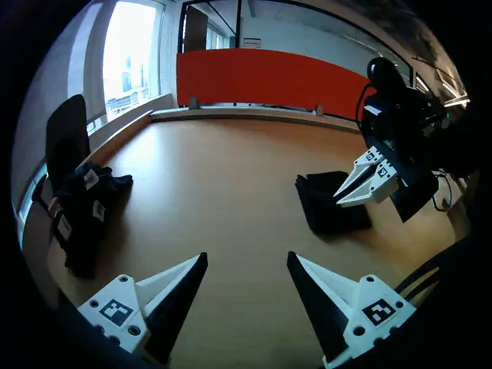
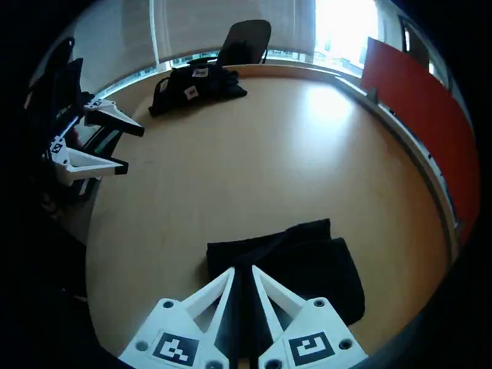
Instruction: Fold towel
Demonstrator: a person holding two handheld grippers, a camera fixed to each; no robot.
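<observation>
**Black Towel Lies Under the Right Gripper**

In the left gripper view, the left gripper [image 1: 246, 255] is seen at the bottom of the frame. Its two fingers are spread wide apart, and nothing is held between them. The brown table [image 1: 215, 166] is seen through the gap. The towel [image 1: 326, 206] is found at the middle right. It is black and is laid folded and flat on the table. The right gripper [image 1: 338, 198] is seen over the right side of the towel, with its white fingers pointed down and to the left. A pile [image 1: 86, 197] of dark cloth is seen at the left edge, well apart from the towel. A chair [image 1: 64, 135] is seen just behind the pile. A red board [image 1: 264, 80] is seen at the top, along the far side of the table.

In the right gripper view, the right gripper [image 2: 243, 270] is seen at the bottom middle. Its fingers are close together, with a thin dark gap between them. The tips are placed over the towel [image 2: 307, 264], which is seen at the lower middle. It cannot be told whether any cloth is pinched. The left gripper [image 2: 134, 149] is seen at the left edge, with its fingers apart. The pile [image 2: 197, 86] and the chair [image 2: 246, 37] are seen at the top, and the red board [image 2: 430, 123] at the right.
</observation>
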